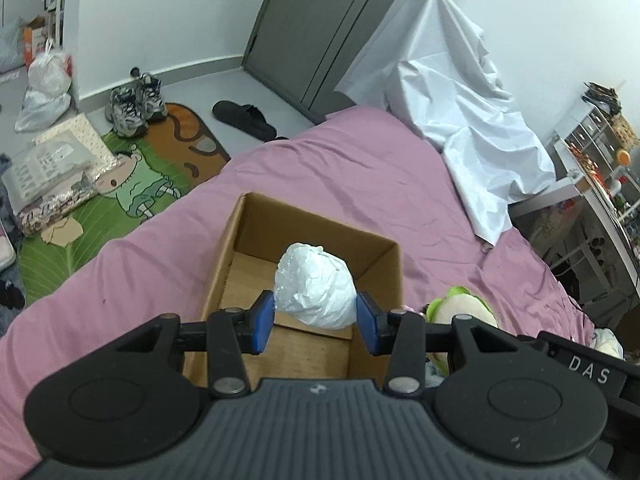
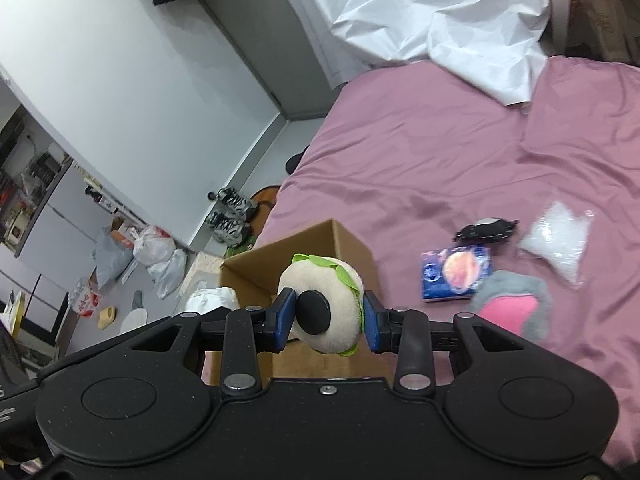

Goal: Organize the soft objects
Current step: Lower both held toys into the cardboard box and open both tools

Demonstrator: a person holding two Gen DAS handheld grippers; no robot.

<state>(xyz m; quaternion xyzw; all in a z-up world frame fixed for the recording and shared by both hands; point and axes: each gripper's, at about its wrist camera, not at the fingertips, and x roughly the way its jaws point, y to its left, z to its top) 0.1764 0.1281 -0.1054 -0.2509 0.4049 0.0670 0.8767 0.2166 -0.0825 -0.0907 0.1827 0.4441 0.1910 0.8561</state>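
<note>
Pale walls [image 1: 168, 12], grey wardrobe [image 1: 320, 28], pink-sheeted bed [image 1: 360, 168], cluttered grey floor [image 1: 224, 88], cartoon rug [image 1: 132, 184].

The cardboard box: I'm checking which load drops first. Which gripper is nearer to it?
Left. The left gripper holds its white bundle over the cardboard box opening; the right gripper, gripping a plush toy, is beside the box.

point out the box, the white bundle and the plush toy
box [image 1: 240, 236], left wrist view, on its left wall
white bundle [image 1: 316, 286], left wrist view, on its crinkled middle
plush toy [image 2: 340, 312], right wrist view, on its cream body
</note>
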